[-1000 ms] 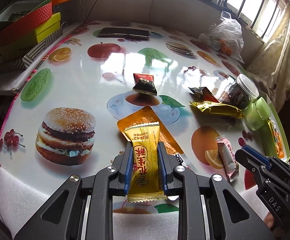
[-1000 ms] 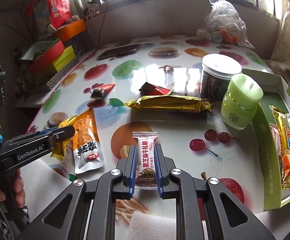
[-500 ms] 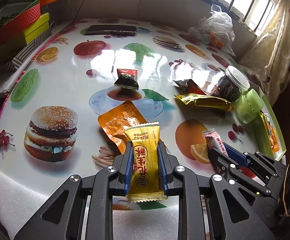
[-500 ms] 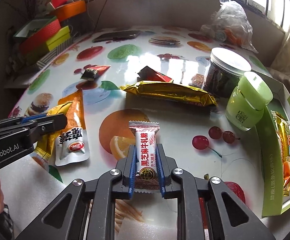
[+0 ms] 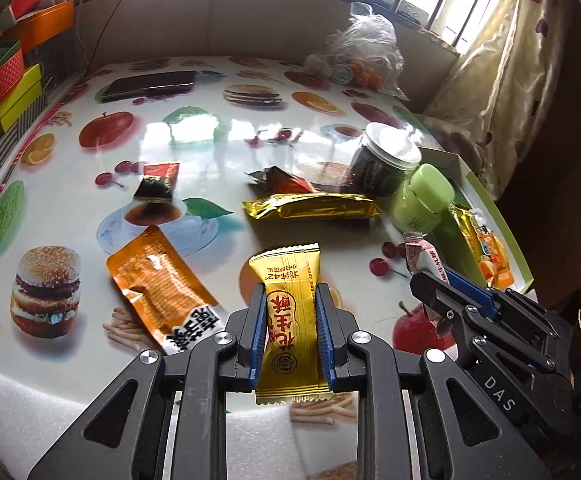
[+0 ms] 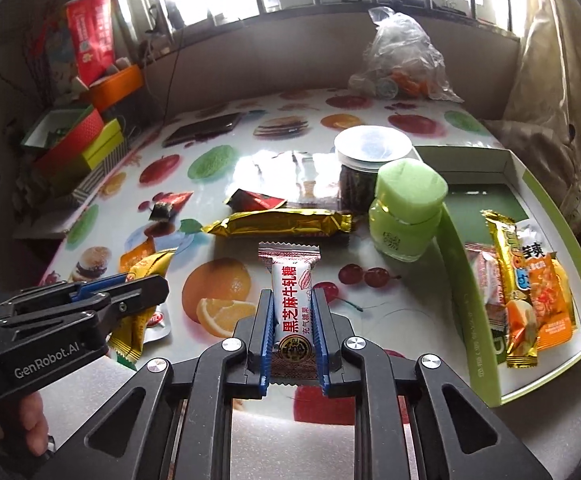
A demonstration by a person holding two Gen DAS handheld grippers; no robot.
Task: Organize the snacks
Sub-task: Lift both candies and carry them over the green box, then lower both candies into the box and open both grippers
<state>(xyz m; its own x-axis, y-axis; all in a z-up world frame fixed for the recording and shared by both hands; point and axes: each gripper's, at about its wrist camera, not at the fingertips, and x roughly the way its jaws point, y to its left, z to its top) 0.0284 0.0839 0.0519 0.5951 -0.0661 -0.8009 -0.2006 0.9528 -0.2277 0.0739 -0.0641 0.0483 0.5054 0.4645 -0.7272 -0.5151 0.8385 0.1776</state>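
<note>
— So, what is nearest? 
— Both tongs have a sweet pinched between their blue pads. The left tongs [image 5: 291,334] are closed narrowly on a yellow candy [image 5: 288,320], the right tongs [image 6: 291,338] more narrowly on a white nougat bar [image 6: 292,304]; the right jaws have just been closing onto it.

— Which way do the sweets point? 
— Each runs lengthwise along the fingers, its far crimped end sticking out past the tips toward the window, its near end back between the jaws. Both sit above the bench [image 5: 70,184], not on it.

— And beyond them? 
— An orange pouch [image 5: 158,284] lies flat and slanted at the left. Further on, a long gold packet [image 6: 280,222] lies crosswise, with a small red-black sachet [image 5: 158,182] to its left. At the right stand a green jar [image 6: 406,212] and a dark jar with a white lid [image 6: 370,168], just beside a green tray [image 6: 462,280] with several packets in it.

— The surface? 
— Glossy, printed with fruit and burgers, window glare across it. A phone [image 5: 150,84] and a plastic bag [image 6: 402,64] lie at the far edge, below the barred window.
</note>
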